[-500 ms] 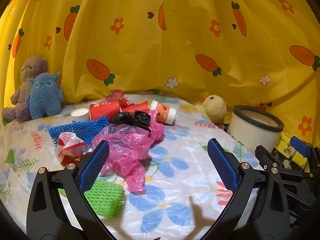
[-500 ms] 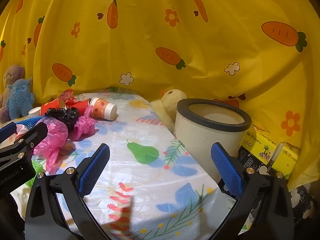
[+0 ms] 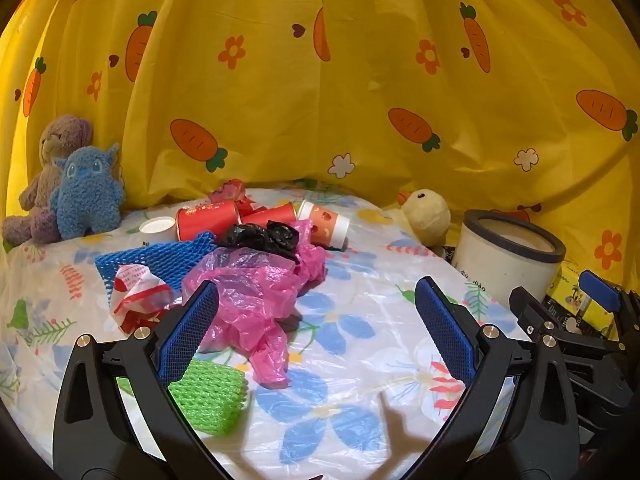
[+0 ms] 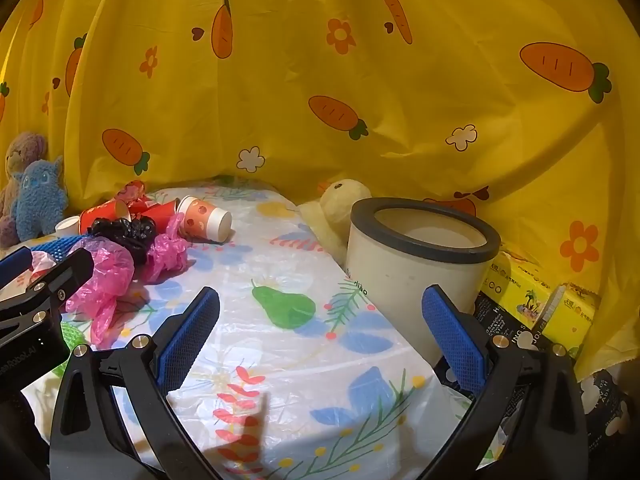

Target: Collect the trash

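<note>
Trash lies heaped on the flowered table cover: a pink plastic bag (image 3: pixel 256 300), a black bag (image 3: pixel 264 238), red paper cups (image 3: pixel 208 220), an orange-and-white cup (image 3: pixel 326 226), a blue foam net (image 3: pixel 160 256), a red-and-white wrapper (image 3: pixel 138 298) and a green foam net (image 3: pixel 208 396). My left gripper (image 3: pixel 316 316) is open just short of the pile, nothing between its fingers. The white bin with a dark rim (image 4: pixel 420 264) stands at the table's right edge. My right gripper (image 4: pixel 320 320) is open and empty beside the bin, whose wall is just behind the right finger.
A yellow carrot-print curtain (image 3: pixel 320 100) closes off the back. Two plush toys (image 3: pixel 68 188) sit at the far left and a yellow plush duck (image 3: pixel 426 216) lies behind the bin. Yellow boxes (image 4: pixel 536 300) are stacked right of the bin.
</note>
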Tool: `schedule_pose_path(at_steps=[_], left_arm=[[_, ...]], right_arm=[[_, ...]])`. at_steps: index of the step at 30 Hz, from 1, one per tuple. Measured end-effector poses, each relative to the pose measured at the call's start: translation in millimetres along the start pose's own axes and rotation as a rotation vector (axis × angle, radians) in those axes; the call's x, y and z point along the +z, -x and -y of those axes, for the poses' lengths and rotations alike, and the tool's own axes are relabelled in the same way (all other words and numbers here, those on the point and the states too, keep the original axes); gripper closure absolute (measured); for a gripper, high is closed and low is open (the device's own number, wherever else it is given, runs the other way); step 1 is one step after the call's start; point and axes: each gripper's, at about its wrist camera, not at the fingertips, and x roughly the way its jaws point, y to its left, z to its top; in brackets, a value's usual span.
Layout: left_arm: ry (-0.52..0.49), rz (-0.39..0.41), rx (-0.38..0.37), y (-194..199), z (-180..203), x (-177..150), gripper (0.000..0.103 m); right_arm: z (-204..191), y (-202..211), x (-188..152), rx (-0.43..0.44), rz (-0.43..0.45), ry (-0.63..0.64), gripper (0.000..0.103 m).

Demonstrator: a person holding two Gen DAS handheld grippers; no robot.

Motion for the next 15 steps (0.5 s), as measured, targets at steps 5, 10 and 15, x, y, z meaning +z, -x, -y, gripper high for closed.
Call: schedule_pose_path(at_steps=[5,10,15], left_arm=[[0.001,-0.002,0.001,-1.8,0.6,0.4,0.006],[0.002,-0.002,0.003,-3.0,0.4,0.2,0.006],[0.003,-0.001,0.002,-3.1,-0.1,-0.4,0.006]], right_arm=[[4.3,0.1,1.1,-0.002,0.002,-0.003,0.005],[3.6,-0.3,0.6,-0.004,-0.001,-0.004,0.005],[5.7,1.9,0.8,-0.003,0.001,-0.006,0.005]])
